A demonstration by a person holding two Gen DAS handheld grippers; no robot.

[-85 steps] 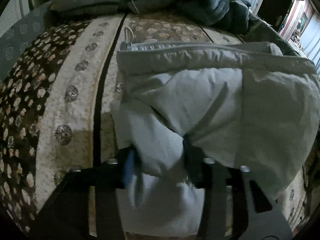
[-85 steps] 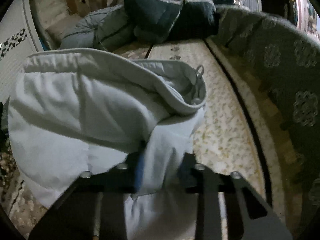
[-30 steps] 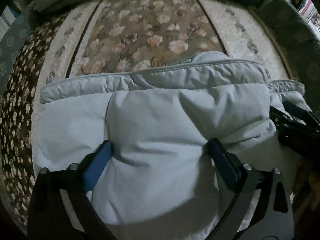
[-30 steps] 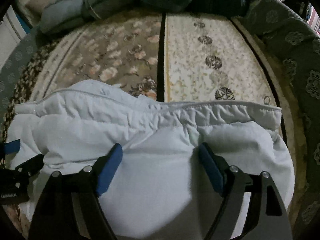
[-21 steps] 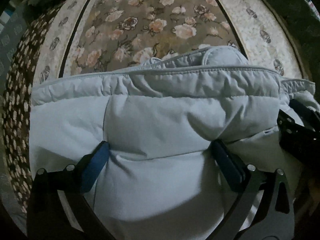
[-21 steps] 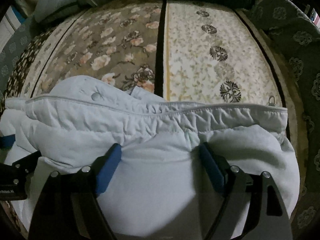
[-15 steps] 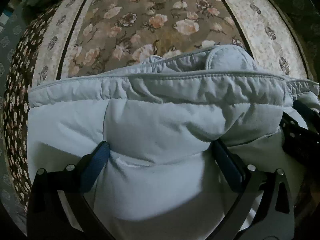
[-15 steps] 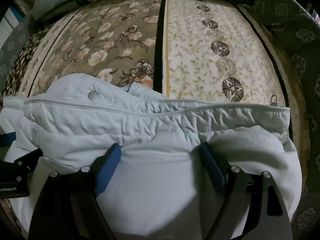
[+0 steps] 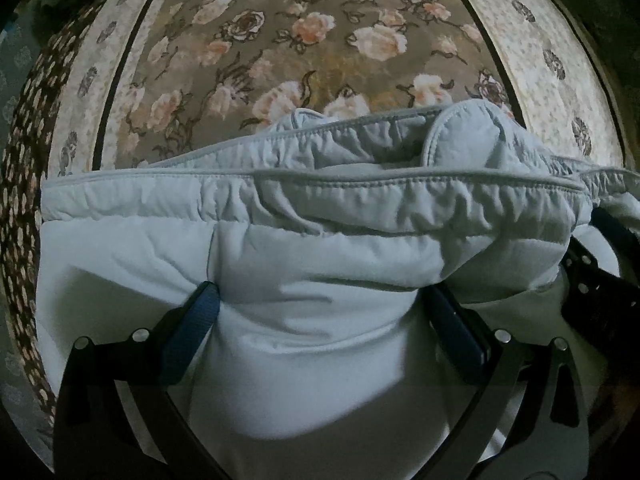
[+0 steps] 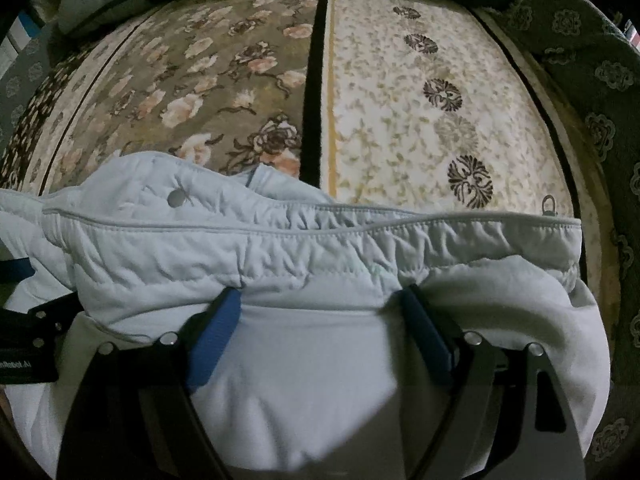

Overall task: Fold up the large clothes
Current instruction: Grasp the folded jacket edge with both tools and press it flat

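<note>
Left wrist view: pale blue padded quilted jacket (image 9: 320, 248), folded into a thick bundle, lying on a floral-patterned carpet (image 9: 304, 32) with cream borders. Left tongs (image 9: 316, 316) released, blue pads spread wide, fabric bulging between them. Right wrist view: same jacket (image 10: 320, 248); right tongs (image 10: 320, 320) likewise spread, not clamping. Green patterned cushion (image 10: 600, 72) along the carpet's right edge.
</note>
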